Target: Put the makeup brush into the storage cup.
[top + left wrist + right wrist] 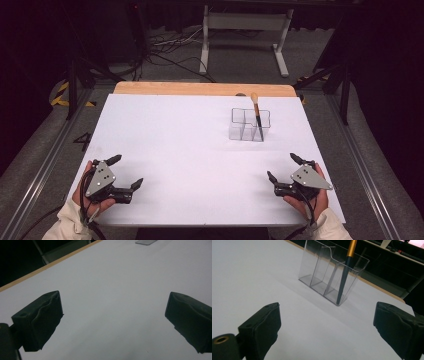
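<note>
Even overhead light brightens the white rectangular table against dark, dim surroundings; shadows fall faint, and both gripper views look soft and slightly blurred

Table: a rectangular table with a white top, seen from above.
Far edge: a strip of light wood runs along the side farthest from the person.
On the table: a clear plastic organiser with three compartments stands right of centre, towards the far edge.
In the organiser: a brush stands tilted in one end compartment, bristles up.
</note>
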`<state>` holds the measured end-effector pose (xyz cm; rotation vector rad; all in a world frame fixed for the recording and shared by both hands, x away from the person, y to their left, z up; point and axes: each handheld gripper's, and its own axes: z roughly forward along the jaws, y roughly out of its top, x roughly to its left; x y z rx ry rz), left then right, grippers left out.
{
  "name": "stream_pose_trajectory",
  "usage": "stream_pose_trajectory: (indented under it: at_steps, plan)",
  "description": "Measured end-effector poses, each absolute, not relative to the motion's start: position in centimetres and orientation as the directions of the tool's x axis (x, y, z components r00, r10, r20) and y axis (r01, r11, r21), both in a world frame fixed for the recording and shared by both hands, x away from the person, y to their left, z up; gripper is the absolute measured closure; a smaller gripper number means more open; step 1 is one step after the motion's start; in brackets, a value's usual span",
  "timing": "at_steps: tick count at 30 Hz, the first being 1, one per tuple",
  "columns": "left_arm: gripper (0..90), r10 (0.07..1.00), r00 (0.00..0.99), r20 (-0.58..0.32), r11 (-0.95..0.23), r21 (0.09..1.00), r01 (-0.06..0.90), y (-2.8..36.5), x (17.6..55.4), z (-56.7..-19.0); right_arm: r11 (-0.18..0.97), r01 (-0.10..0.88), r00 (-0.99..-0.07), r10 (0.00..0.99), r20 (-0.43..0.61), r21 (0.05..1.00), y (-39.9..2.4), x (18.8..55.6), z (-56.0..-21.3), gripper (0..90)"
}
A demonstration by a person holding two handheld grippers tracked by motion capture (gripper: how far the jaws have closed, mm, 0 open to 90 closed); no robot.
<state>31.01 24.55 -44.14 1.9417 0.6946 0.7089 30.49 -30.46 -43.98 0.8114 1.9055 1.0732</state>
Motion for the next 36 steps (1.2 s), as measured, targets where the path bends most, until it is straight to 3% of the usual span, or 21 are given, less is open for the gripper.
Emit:
stream_pose_trajectory:
  at_steps: [16,36]
  plan:
    - [2.1,0.7,0.683,0.211,-0.43,0.887,0.167,24.0,31.2,-44.0,0.306,0.2,-0.468,0.865,-0.183,0.931,-33.2,29.9,-44.9,8.8]
    - [1.9,0.69,0.692,0.213,-0.435,0.886,0.161,23.9,30.9,-44.1,0.325,0.179,-0.455,0.864,-0.215,0.929,-32.6,29.7,-44.4,7.9]
